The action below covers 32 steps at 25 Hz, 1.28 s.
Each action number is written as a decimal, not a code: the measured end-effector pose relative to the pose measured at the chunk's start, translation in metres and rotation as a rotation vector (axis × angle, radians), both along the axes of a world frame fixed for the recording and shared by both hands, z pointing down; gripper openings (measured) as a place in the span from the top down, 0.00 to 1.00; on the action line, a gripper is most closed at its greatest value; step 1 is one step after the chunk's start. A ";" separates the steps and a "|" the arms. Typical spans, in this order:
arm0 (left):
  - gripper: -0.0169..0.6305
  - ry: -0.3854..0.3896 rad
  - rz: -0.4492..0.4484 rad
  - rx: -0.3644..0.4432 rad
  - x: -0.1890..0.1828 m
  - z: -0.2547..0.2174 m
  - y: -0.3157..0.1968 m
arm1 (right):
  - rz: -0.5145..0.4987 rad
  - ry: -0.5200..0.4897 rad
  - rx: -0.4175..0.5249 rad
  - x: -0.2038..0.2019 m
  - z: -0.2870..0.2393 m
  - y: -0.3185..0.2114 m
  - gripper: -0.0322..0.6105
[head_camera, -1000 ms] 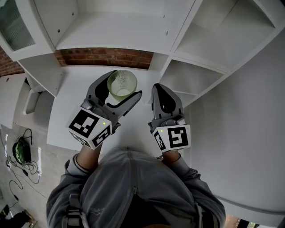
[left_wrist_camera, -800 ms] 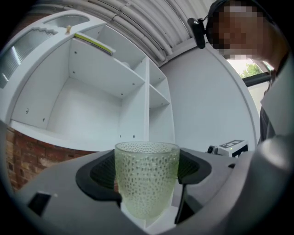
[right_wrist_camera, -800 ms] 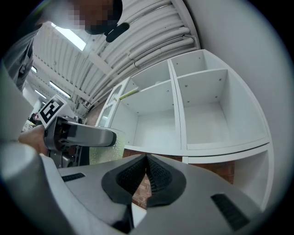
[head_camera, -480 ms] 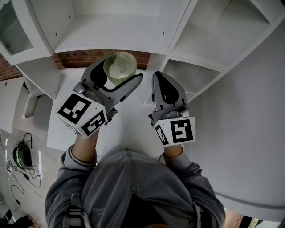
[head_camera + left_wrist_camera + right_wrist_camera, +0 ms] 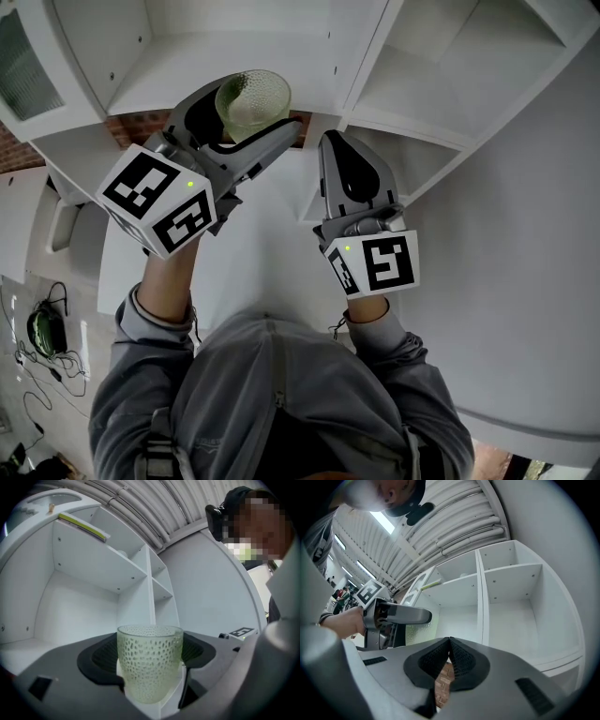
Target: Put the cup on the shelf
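Note:
A pale green textured cup (image 5: 253,101) (image 5: 149,663) stands upright between the jaws of my left gripper (image 5: 242,127) (image 5: 150,667), which is shut on it. In the head view it hangs in front of the edge of a white shelf board (image 5: 225,66). In the left gripper view the open shelf compartment (image 5: 79,602) lies straight beyond the cup. My right gripper (image 5: 339,155) (image 5: 448,654) is shut with nothing in it, just right of the left one, in front of the upright shelf divider (image 5: 361,66). The left gripper (image 5: 393,616) also shows in the right gripper view.
White shelving (image 5: 469,66) fills the top of the head view, with more compartments (image 5: 520,597) to the right. A white tabletop (image 5: 272,262) lies below the grippers, backed by a strip of red brick wall (image 5: 141,122). A curved white wall (image 5: 525,281) stands at right.
Both grippers have risen. The left one has carried the cup up from over the tabletop to the level of the shelf board. Its grip is unchanged.

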<state>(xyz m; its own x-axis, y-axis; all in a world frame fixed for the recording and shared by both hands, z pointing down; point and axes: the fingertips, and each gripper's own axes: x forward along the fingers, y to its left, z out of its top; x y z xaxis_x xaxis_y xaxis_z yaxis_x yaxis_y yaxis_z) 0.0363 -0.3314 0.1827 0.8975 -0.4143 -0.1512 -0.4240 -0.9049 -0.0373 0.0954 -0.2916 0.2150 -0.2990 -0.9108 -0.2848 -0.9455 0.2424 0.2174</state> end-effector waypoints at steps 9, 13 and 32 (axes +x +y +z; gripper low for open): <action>0.38 0.023 -0.012 0.041 0.008 -0.033 -0.023 | 0.002 0.005 0.027 0.007 -0.017 -0.010 0.91; 0.38 0.006 -0.009 0.035 0.015 -0.034 -0.035 | 0.003 0.008 0.027 0.010 -0.019 -0.016 0.91; 0.38 -0.041 0.005 -0.031 0.050 -0.028 -0.084 | -0.012 0.005 0.018 0.013 -0.022 -0.039 0.91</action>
<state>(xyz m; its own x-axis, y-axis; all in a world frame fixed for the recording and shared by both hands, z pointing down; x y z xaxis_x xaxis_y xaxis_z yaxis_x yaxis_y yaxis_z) 0.0867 -0.4155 0.1550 0.9048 -0.4137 -0.1009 -0.4181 -0.9080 -0.0262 0.1089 -0.3305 0.1926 -0.3115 -0.9016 -0.3000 -0.9414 0.2499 0.2265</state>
